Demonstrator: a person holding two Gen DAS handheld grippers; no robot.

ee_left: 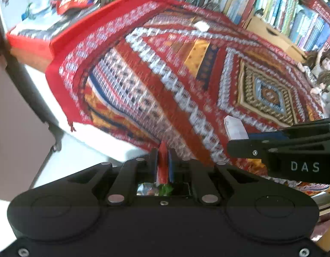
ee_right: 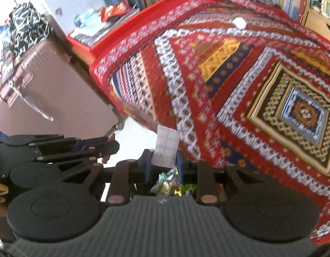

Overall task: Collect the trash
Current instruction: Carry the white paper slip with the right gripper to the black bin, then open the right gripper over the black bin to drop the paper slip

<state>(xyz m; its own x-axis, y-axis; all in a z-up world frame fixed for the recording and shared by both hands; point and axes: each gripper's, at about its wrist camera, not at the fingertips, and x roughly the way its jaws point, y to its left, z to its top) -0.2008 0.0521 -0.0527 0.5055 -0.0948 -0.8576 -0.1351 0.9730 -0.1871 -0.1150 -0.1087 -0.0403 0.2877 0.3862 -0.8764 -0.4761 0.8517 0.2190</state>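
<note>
Over by the pink suitcase point(ee_right: 47, 98) at the left, the floor shows pale beside the bed, and just to its right the left gripper point(ee_left: 164, 160) hangs with its jaws pinched fully together on a thin red wrapper point(ee_left: 162, 162), which stands on edge between the pads, presumably so it won't slip while carried. Next along, the right gripper point(ee_right: 164, 162) is partly closed on a pale checked packet point(ee_right: 167, 147) that sticks up past its fingertips; the jaws stand only as wide as the packet. Both point steeply down at the near edge of the patterned red bedspread point(ee_right: 240, 90). Farther right and well apart, near the far edge by the bookshelves point(ee_left: 272, 6), a small white scrap point(ee_right: 239, 23) lies on the cloth, likely trash not yet gathered.
</note>
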